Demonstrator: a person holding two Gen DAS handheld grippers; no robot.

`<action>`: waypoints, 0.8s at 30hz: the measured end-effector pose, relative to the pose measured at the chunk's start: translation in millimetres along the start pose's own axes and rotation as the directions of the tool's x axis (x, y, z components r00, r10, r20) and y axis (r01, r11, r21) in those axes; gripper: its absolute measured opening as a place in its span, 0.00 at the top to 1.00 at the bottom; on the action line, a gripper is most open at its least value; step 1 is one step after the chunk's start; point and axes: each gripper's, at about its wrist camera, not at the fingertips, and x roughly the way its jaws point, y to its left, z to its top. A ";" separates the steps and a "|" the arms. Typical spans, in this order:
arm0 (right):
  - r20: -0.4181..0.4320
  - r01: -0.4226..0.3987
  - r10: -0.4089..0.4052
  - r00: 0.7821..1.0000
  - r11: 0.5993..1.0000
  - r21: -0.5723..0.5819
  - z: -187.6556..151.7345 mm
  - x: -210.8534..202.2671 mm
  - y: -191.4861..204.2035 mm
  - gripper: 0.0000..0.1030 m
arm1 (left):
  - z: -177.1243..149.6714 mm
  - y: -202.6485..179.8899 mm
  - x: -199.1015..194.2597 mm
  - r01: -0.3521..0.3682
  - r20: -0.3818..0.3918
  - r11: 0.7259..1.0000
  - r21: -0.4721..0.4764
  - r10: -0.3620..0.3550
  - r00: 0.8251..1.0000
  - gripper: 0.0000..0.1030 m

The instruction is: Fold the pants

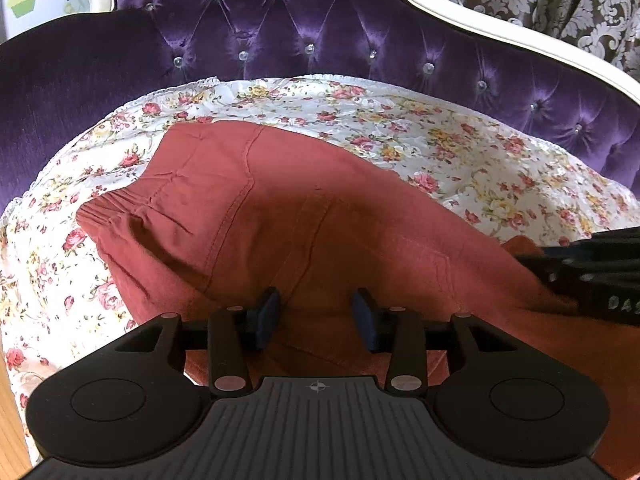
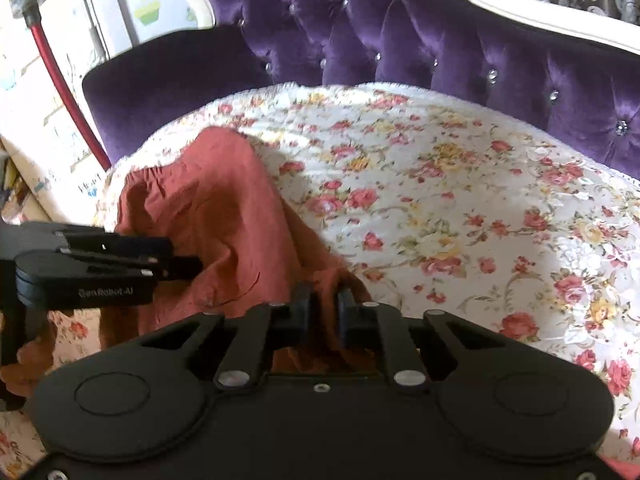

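**One-Sided Grip Risks a Skewed Fold**

Rust-red pants [image 1: 280, 220] are spread on a floral quilt [image 1: 460, 152]. Fabric near one edge is pinched by the right gripper [image 2: 324, 312]; the left gripper [image 1: 316, 320] is held open above the pants, so cloth could be dragged askew.

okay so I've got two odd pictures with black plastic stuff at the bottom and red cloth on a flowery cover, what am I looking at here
Each picture comes from a camera riding on a hand-held gripper, a two-fingered clamp a person carries, one per hand. The black shape at the bottom is the clamp itself. In the left camera's picture, the left hand-held gripper has its fingers apart over the red pants, pinching nothing. In the right camera's picture, the right hand-held gripper has closed on a fold of the pants. They lie on a flowery quilt covering a purple sofa.
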 end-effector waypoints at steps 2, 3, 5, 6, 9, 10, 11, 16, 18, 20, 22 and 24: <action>-0.010 0.012 -0.013 1.000 0.999 -0.030 0.1 2.6 3.6 0.92 | -0.5 -1.5 -0.6 -0.004 0.005 1.000 0.005 0.004 1.000 0.61; -0.003 0.027 -0.027 1.000 0.999 -0.046 1.2 1.4 4.6 0.93 | -0.7 -1.7 -1.0 -0.004 0.009 1.000 0.005 0.004 1.000 0.61; 0.060 0.115 -0.112 0.992 0.992 -0.059 8.5 -4.1 2.1 0.93 | -0.4 -0.7 -2.1 -0.001 0.018 1.000 -0.002 0.001 1.000 0.61; 0.097 0.163 -0.158 0.983 0.986 -0.048 14.0 -6.5 -2.7 0.93 | -0.4 0.4 -2.9 0.002 0.022 1.000 -0.008 -0.002 1.000 0.60; 0.133 0.194 -0.197 0.971 0.980 0.038 35.8 -5.1 -28.7 0.94 | 0.4 0.8 -5.0 0.004 0.041 1.000 -0.011 -0.004 0.999 0.60; 0.128 0.194 -0.199 0.972 0.979 0.055 41.0 -0.5 -35.0 0.94 | 0.9 0.4 -5.5 0.008 0.045 1.000 -0.007 -0.008 0.999 0.60; 0.120 0.211 -0.216 0.969 0.976 0.056 44.3 6.1 -38.5 0.94 | 1.0 -0.7 -6.3 0.004 0.052 1.000 -0.001 -0.004 0.999 0.60; 0.051 0.254 -0.256 0.965 0.966 0.041 39.2 42.3 -46.0 0.94 | 1.3 2.7 -2.8 -0.005 0.037 1.000 -0.006 0.005 0.999 0.60; 0.046 0.255 -0.257 0.965 0.966 0.049 32.9 50.1 -48.1 0.94 | 1.1 3.8 -0.2 -0.019 0.028 1.000 -0.003 0.020 0.999 0.60; 0.058 0.257 -0.261 0.964 0.964 0.068 30.3 49.2 -47.8 0.94 | 0.6 2.8 -0.2 -0.028 0.032 1.000 0.005 0.027 0.999 0.59; 0.055 0.251 -0.255 0.965 0.965 0.077 31.6 47.9 -48.6 0.90 | 0.1 1.3 0.3 -0.040 0.034 0.999 0.020 0.040 0.999 0.59; 0.076 0.243 -0.249 0.965 0.967 0.080 33.7 38.6 -48.1 0.86 | -0.6 1.1 0.6 -0.045 0.036 0.998 0.032 0.044 0.998 0.58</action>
